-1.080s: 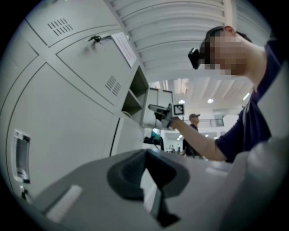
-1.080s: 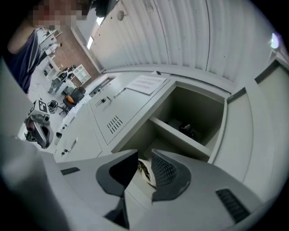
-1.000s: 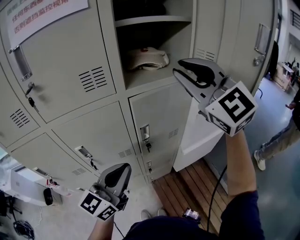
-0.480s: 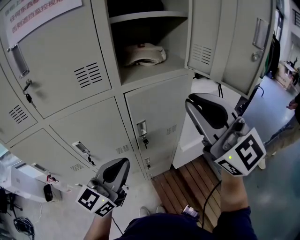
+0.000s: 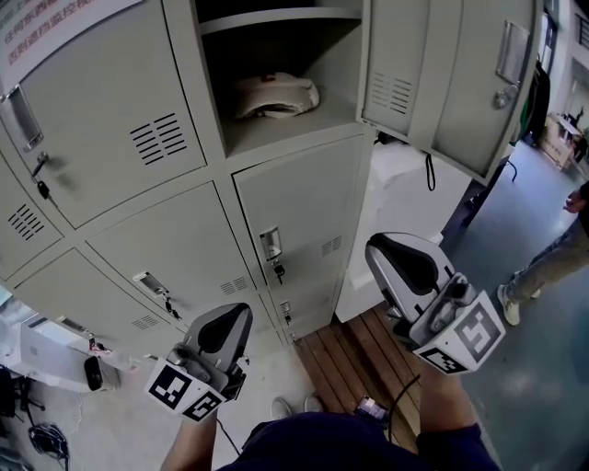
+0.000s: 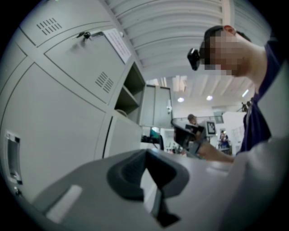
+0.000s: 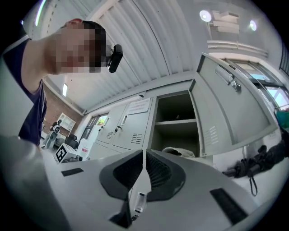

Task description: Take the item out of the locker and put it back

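1. The item (image 5: pixel 274 95) is a cream, floppy cloth-looking bundle. It lies on the floor of the open locker compartment (image 5: pixel 342 64), under the shelf (image 5: pixel 276 18). Can't tell exactly what it is from here.
2. The locker door (image 5: pixel 442 74) hangs wide open to the right of that compartment, with its handle out at the far edge.
3. The right gripper (image 5: pixel 379 256) is well below the open compartment, out in front of the closed locker door (image 5: pixel 304 207) under it and not touching anything. Its jaws are closing and look just about together at the tips. Nothing is between them; its own view only shows the locker and the item far off past the tips.
4. The left gripper (image 5: pixel 236 318) is held low on the left, in front of the bottom row of lockers. Its jaws are pressed together and it holds nothing.
5. So neither gripper is anywhere near the item, and both are well apart from it.
6. Other stuff: there's a notice sheet (image 5: pixel 55 28) on the top-left locker. Wooden slats (image 5: pixel 354 354) run on the floor below the right gripper, and there's a person's leg (image 5: pixel 543 267) over at the right edge.
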Tool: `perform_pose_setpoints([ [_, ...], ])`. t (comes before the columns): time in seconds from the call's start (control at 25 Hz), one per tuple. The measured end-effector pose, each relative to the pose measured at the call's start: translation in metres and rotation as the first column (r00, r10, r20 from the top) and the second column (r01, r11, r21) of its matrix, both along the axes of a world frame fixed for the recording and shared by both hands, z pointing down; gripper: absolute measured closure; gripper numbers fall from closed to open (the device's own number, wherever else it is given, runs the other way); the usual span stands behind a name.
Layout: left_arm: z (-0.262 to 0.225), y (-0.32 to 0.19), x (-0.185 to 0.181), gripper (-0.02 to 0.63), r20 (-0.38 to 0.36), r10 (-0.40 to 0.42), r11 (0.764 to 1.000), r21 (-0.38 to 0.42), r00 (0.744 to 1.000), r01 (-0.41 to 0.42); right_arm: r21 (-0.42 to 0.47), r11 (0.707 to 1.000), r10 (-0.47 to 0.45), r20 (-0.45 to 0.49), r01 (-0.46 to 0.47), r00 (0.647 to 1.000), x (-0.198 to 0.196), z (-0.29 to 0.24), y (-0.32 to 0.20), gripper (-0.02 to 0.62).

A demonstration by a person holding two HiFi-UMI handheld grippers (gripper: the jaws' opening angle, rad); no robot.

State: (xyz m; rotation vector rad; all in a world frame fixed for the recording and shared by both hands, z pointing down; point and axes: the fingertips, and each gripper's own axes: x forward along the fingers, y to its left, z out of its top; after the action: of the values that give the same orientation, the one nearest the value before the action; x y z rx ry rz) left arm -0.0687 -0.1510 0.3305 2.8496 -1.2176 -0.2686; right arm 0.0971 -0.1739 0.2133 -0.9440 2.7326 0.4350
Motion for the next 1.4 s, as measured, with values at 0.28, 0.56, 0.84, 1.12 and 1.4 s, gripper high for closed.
perform_pose_setpoints([
  [0.28,0.003,-0.003,0.002,0.603,-0.001,-0.007,1.0,-0.008,1.0,0.007,-0.1,0.995,-0.007,0.043,0.011,0.999,0.003,0.037,0.001,0.574],
  [0.56,0.004,-0.005,0.003,0.603,0.001,-0.009,1.0,-0.009,1.0,0.009,-0.15,0.989,-0.002,0.06,0.011,0.998,0.001,0.059,0.002,0.574],
  [0.84,0.005,-0.005,0.003,0.603,0.001,-0.013,1.0,-0.011,1.0,0.013,-0.183,0.983,-0.006,0.071,0.019,0.997,-0.001,0.072,0.003,0.575],
  [1.12,0.005,-0.006,0.004,0.603,0.003,-0.013,1.0,-0.011,1.0,0.013,-0.21,0.977,-0.019,0.075,0.034,0.997,-0.002,0.081,0.002,0.578],
  [1.4,0.005,-0.008,0.003,0.603,0.004,-0.012,1.0,-0.013,1.0,0.012,-0.225,0.974,-0.025,0.066,0.039,0.997,-0.005,0.087,0.001,0.58],
])
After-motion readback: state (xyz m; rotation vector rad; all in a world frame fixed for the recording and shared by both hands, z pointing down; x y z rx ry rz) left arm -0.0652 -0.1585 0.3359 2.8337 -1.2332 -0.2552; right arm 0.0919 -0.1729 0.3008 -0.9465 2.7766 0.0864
